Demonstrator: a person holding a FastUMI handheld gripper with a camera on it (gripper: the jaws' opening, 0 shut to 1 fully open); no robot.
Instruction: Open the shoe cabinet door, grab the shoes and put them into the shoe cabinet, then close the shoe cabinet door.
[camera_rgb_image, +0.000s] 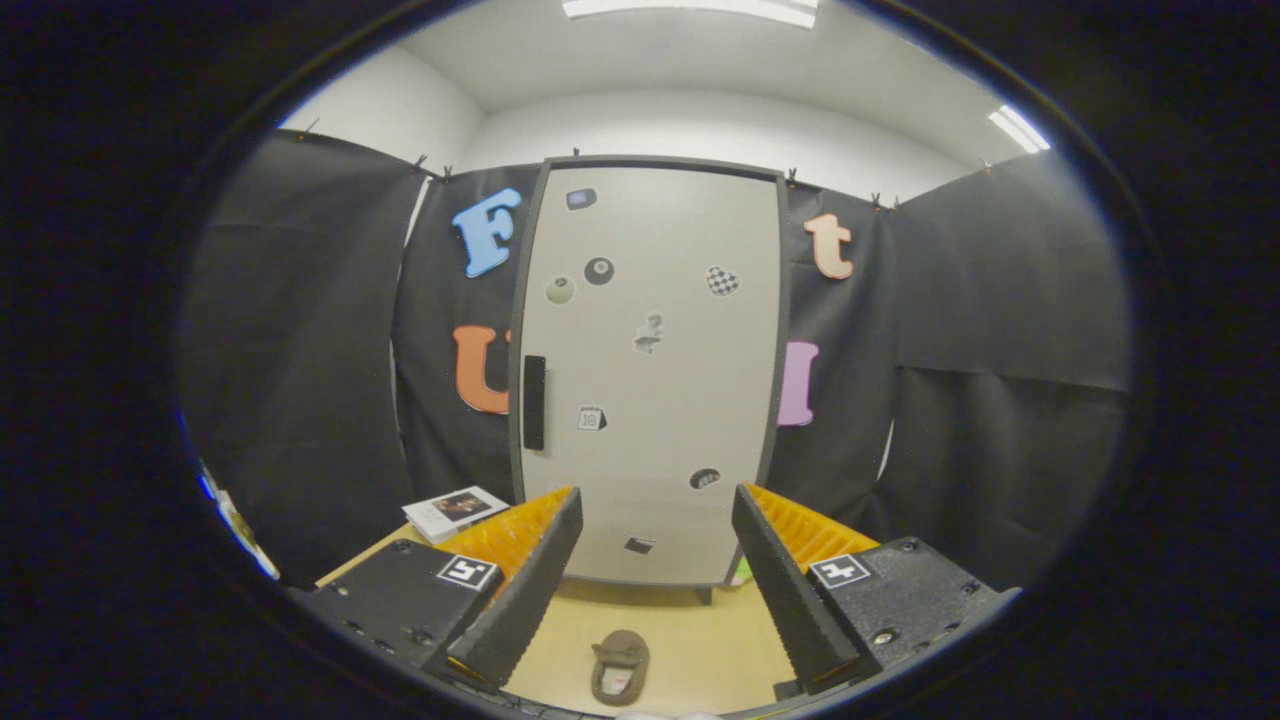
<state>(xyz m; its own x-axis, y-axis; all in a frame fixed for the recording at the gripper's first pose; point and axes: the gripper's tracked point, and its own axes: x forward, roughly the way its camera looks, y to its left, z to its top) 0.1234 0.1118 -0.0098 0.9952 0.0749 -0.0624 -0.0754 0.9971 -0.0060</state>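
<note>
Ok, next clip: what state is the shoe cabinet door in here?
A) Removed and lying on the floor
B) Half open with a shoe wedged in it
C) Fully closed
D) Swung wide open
C: the shoe cabinet door sits flush in its frame, its handle untouched, beyond the open gripper, with the shoe on the floor between the fingers.

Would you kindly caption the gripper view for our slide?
Open gripper faces the closed shoe cabinet; a shoe lies on the floor between its fingers.

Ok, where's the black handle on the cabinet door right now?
In the gripper view, the black vertical handle sits on the left edge of the closed pale grey shoe cabinet door, about mid-height, beyond and above the open gripper and its left finger.
</note>
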